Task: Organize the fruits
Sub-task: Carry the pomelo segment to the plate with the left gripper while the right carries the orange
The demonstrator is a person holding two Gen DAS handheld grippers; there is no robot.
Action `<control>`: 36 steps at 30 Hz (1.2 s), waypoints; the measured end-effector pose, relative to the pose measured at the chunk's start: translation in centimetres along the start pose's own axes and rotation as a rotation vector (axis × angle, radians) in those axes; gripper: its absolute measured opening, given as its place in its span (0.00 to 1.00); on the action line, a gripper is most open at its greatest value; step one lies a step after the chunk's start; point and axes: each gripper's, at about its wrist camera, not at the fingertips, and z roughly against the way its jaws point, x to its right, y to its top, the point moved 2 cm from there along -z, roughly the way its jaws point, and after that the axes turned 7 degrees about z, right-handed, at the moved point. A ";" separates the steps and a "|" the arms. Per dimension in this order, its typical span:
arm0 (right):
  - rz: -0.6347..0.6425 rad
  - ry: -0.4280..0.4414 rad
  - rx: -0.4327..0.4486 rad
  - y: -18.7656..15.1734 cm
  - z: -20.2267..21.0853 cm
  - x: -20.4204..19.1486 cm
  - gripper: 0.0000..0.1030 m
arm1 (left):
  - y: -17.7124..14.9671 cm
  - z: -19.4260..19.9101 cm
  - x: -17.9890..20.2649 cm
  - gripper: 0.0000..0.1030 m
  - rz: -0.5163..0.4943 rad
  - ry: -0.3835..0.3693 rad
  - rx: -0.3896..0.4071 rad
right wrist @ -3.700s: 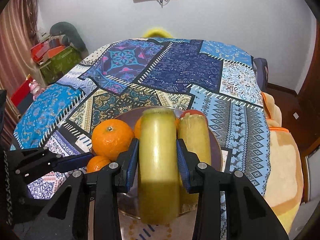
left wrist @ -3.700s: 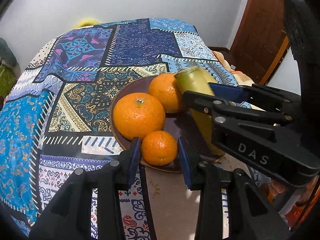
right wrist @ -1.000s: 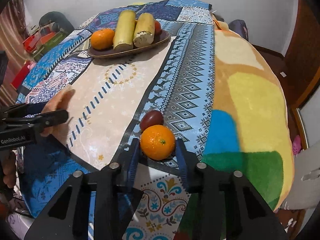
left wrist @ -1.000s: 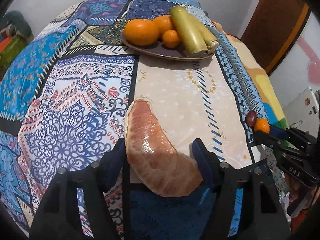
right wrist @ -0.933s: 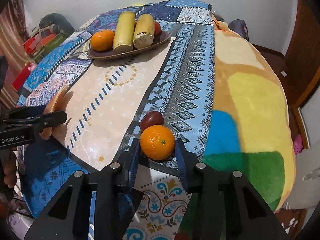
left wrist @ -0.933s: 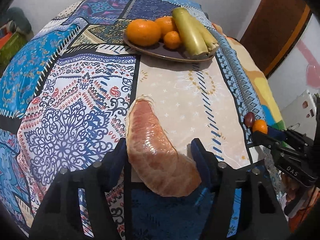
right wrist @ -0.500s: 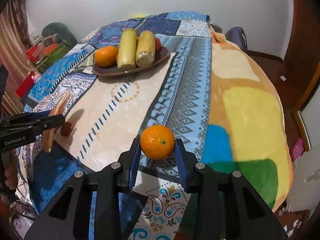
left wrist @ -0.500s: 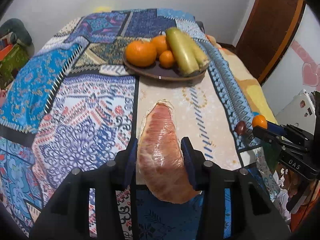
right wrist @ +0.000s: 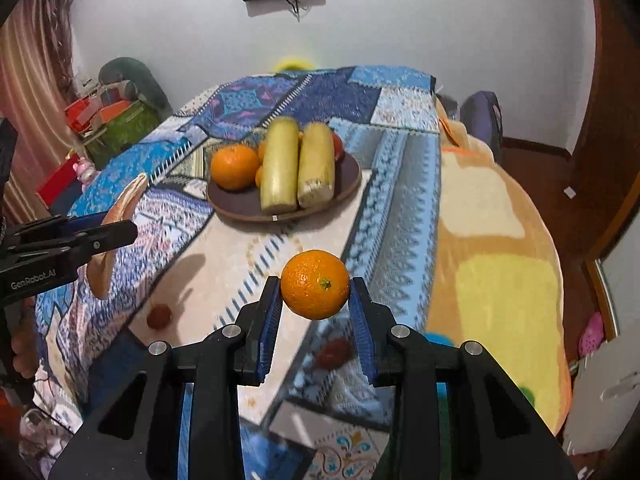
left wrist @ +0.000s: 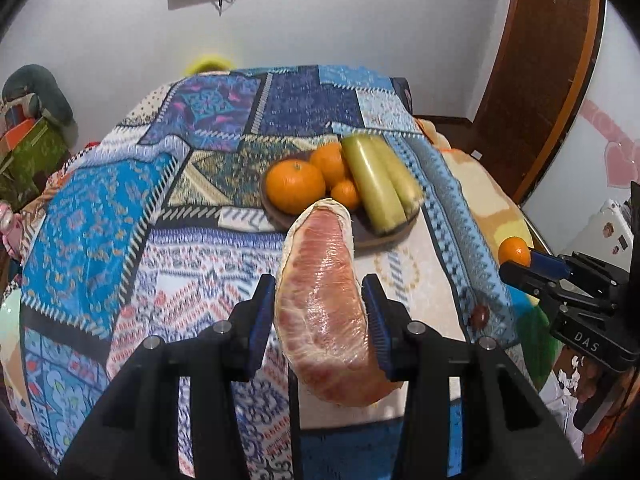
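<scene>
Lifted off cloth — pomelo wedge (left wrist: 324,300) points plateward (left wrist: 394,232).

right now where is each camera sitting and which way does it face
Left wrist: rides the left claw, angled down over the table at the plate; its black fingers pinch a pomelo wedge; the right claw shows at right.
Right wrist: rides the right claw, angled down towards the plate; its fingers pinch an orange; the left claw shows at left.
Shared: plate, patterned cloth, both held fruits, small dark red fruit.
</scene>
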 end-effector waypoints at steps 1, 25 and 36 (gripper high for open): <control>0.003 -0.001 0.006 0.4 -0.1 0.0 0.30 | 0.5 -0.2 0.0 0.43 -0.002 -0.001 0.007; 0.060 0.006 0.030 6.1 -5.6 0.9 0.30 | 7.3 -8.3 1.5 0.43 -0.025 -0.009 0.029; 0.073 -0.039 -0.003 7.2 -8.1 3.3 0.30 | 7.4 -11.4 1.9 0.43 -0.033 -0.002 0.002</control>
